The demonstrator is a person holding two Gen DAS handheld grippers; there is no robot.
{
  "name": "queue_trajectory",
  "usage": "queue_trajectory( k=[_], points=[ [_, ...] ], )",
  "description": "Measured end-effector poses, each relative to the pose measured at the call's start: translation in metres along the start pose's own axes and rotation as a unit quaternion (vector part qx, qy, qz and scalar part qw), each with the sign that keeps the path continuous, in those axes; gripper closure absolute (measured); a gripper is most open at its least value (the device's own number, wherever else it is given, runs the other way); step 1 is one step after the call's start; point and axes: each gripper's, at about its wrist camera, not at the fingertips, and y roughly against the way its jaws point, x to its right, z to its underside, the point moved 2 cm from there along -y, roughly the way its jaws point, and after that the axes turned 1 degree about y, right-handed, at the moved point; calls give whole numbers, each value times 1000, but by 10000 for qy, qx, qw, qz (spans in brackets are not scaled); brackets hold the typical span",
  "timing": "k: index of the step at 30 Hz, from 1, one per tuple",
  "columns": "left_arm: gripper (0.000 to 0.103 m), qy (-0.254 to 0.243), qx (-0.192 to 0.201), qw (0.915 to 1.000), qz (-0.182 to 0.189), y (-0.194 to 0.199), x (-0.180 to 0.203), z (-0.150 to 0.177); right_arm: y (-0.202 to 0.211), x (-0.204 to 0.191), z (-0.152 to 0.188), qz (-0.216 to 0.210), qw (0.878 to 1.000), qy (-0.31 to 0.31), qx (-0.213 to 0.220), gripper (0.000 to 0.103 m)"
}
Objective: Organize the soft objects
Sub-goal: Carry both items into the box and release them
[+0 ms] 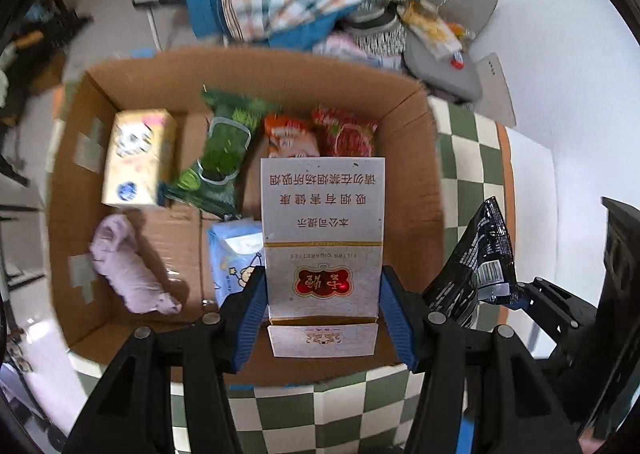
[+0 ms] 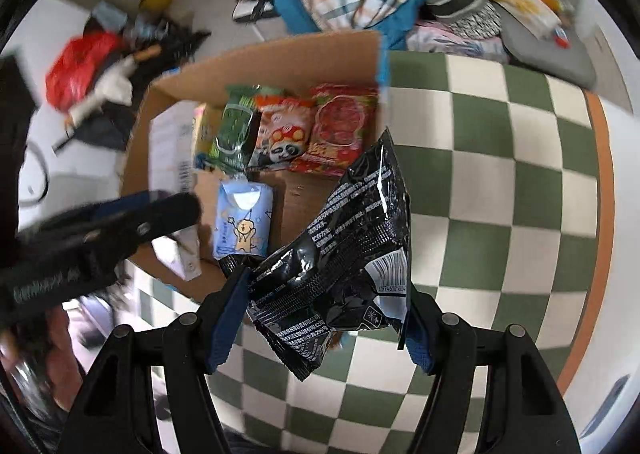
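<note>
The left gripper clamps a white carton above the cardboard box. The right gripper pinches a black packet over the checkered cloth. Farther in the box lie snack bags and a tissue pack.

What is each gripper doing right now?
Left gripper: shut on the silver-white cardboard cigarette carton.
Right gripper: shut on the crinkled black plastic snack packet.
</note>
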Motion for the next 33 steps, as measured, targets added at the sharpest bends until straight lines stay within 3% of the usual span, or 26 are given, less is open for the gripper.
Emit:
queue_trajectory(
  k=[4,9,12,14,17,20,22,33],
  points=[
    [50,62,-422,9985,332,-22,-6,-9,-15,-12,-6,367,9987,324,-156,32],
    [49,184,-779,9962,339,-41,-8,-19,-29,-19,-15,593,9957,582,-414,28],
    [42,269,-852,9949,478,-45,-8,-19,-33,-21,-18,707,9938,649,-554,22],
    [33,316,-843,9940,616,-43,-5,-20,-33,-22,-18,663,9940,614,-608,9],
    [22,336,-732,9948,616,-36,-3,-21,-34,-22,-17,632,9943,551,-662,7],
    [18,278,-619,9961,564,-27,-3,-21,-33,-21,-15,611,9947,478,-677,7],
    [8,198,-471,9979,389,-17,-3,-19,-32,-19,-12,585,9952,416,-671,7],
    [3,126,326,9981,-514,18,-38,16,-14,-23,4,549,9980,-143,-292,0]
  ],
)
